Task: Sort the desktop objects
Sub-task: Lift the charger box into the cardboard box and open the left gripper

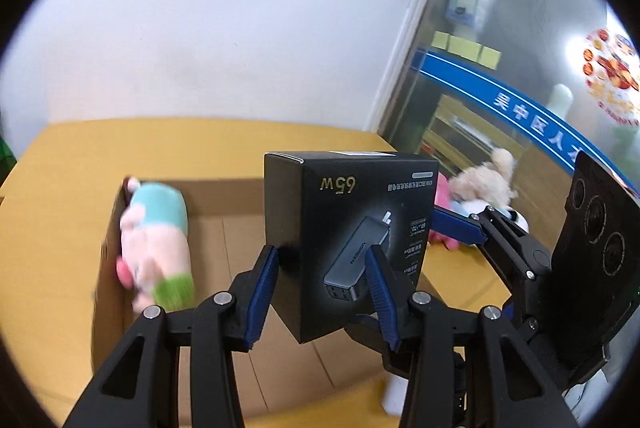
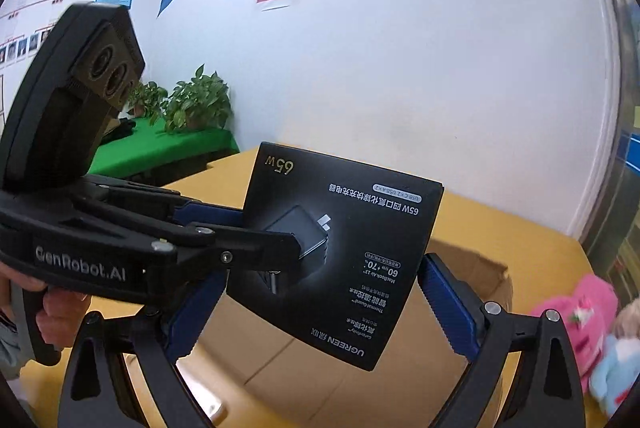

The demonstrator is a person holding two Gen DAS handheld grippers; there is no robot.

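Note:
A black 65W charger box [image 1: 344, 232] is held in the air above an open cardboard box [image 1: 224, 240]. My left gripper [image 1: 324, 268] is shut on the charger box, a blue pad on each side. It also shows in the right wrist view [image 2: 344, 260], where the left gripper [image 2: 276, 232] reaches in from the left. My right gripper [image 2: 320, 284] is open, its blue fingers [image 2: 448, 304] flanking the charger box without pressing it. A pink and teal plush [image 1: 156, 240] lies inside the cardboard box at its left.
A yellow table [image 1: 52, 196] carries the cardboard box. More plush toys, pink and beige [image 2: 580, 312], lie on the table at the right [image 1: 480, 188]. A green-covered table with potted plants [image 2: 188, 108] stands by the far wall. A glass partition [image 1: 520, 68] is at the right.

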